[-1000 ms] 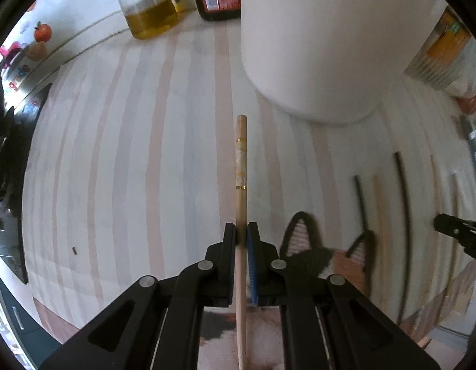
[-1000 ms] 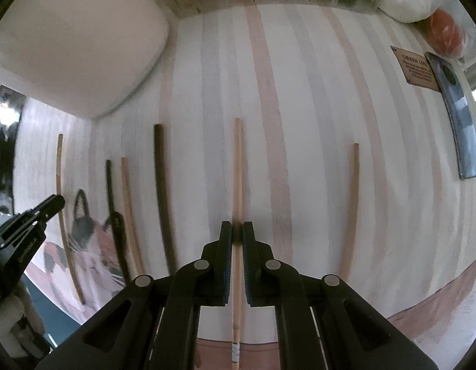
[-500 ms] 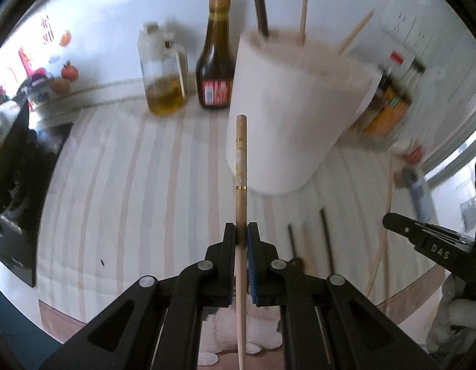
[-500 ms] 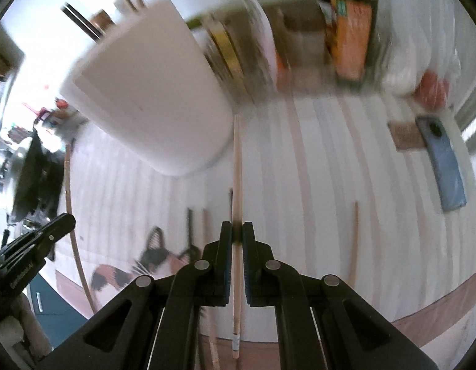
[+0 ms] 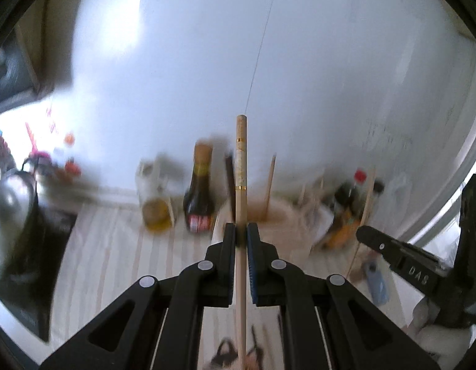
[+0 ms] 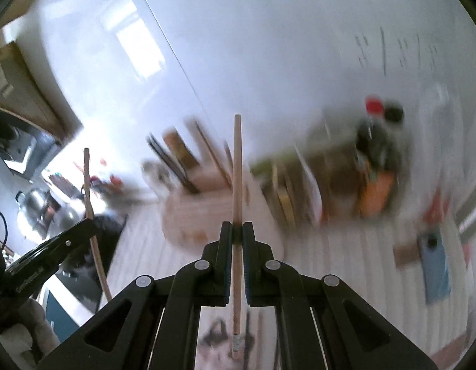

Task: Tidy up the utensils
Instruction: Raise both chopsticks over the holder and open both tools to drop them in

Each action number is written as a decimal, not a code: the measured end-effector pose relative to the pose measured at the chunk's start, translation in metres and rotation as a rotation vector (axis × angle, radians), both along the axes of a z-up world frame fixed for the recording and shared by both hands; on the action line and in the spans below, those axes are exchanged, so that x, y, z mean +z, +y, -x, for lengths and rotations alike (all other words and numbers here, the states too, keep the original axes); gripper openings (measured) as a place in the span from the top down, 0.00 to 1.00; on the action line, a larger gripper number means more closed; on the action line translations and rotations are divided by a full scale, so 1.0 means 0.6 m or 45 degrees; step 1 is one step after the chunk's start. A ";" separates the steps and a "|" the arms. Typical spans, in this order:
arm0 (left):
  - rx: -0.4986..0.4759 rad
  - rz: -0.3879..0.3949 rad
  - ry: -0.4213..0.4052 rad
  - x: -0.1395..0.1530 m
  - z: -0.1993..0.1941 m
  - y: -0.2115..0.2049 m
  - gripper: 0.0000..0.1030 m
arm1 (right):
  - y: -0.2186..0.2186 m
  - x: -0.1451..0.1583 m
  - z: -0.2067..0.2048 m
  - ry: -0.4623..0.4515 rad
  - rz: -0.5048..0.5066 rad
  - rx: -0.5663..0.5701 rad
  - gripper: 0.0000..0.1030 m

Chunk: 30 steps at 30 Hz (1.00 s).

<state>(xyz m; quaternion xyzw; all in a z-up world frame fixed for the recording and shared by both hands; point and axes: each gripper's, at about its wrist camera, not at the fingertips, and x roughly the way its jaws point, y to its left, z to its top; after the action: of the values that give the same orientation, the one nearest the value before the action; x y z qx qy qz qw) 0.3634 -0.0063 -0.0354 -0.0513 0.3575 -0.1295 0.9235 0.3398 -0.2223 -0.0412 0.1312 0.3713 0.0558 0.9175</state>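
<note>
My left gripper (image 5: 241, 234) is shut on a pale wooden chopstick (image 5: 240, 160) with gold bands, its end pointing up and away. My right gripper (image 6: 237, 234) is shut on a plain wooden chopstick (image 6: 237, 169), held the same way. Both hang above the striped mat. Beyond them stands the white round holder (image 6: 188, 219), blurred, with several chopsticks standing in it. In the left wrist view the holder (image 5: 287, 231) sits just behind the fingers, and the right gripper (image 5: 359, 231) shows at the right. The left gripper (image 6: 88, 223) shows at the left of the right wrist view.
A dark sauce bottle (image 5: 199, 197) and an oil jug (image 5: 154, 197) stand left of the holder against the white wall. A kettle (image 5: 10, 203) sits on the stove at far left. Condiment bottles (image 6: 376, 160) and a blue phone (image 6: 435, 271) lie to the right. Loose chopsticks (image 5: 256, 348) lie on the mat below.
Both grippers have risen from the mat with their chopsticks and tilted up. The holder's top and the wall have come into view; the loose chopsticks dropped to the bottom edge.
</note>
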 end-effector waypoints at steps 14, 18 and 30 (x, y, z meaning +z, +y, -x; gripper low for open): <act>-0.003 0.059 -0.147 0.026 -0.202 -0.049 0.95 | 0.017 0.098 -0.166 -0.296 -0.019 -0.089 0.94; 0.000 0.043 -0.156 -0.003 -0.230 -0.056 0.95 | 0.012 0.081 -0.195 -0.350 -0.032 -0.129 0.94; -0.035 -0.015 -0.168 -0.048 -0.238 -0.067 0.95 | 0.016 0.020 -0.207 -0.372 0.022 -0.090 0.94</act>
<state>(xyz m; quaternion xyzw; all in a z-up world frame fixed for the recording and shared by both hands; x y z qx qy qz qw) 0.5064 -0.0466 -0.0639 -0.0325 0.2972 -0.1432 0.9434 0.4639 -0.2124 -0.0294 0.1268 0.2294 0.0386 0.9643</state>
